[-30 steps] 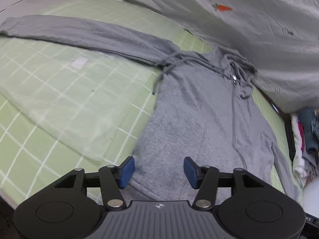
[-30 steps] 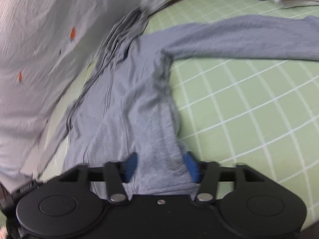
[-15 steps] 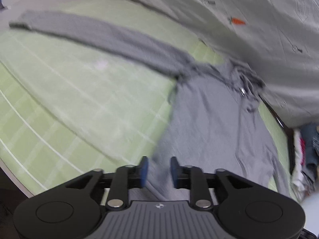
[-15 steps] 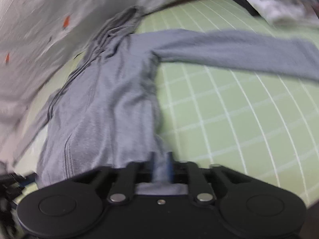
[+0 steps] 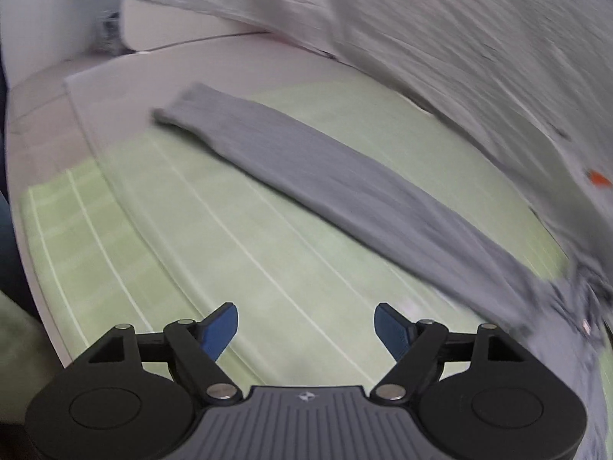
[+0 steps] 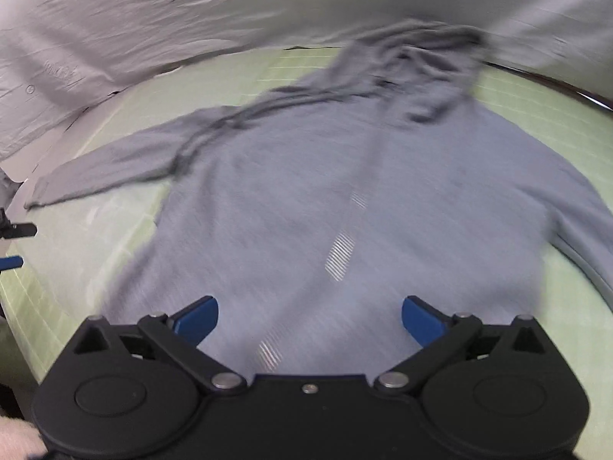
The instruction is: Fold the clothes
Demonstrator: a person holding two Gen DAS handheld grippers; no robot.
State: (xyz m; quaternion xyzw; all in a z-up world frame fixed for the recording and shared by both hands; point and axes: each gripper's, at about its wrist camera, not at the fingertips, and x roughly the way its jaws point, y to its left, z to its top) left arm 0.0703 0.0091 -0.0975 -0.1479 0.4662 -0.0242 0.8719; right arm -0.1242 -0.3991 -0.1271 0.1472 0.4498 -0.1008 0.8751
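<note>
While the grey hoodie (image 6: 345, 199) lies spread flat on the green checked bed sheet (image 5: 199, 237), hood toward the white quilt (image 6: 153, 19) along the far edge, my left gripper (image 5: 306, 326) and right gripper (image 6: 309, 320) have just been opening; both jaws stand wide, holding nothing.

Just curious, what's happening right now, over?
Both hand-held grippers, left and right, just opened, empty. Grey hoodie flat on green sheet. Nothing in the way.
</note>
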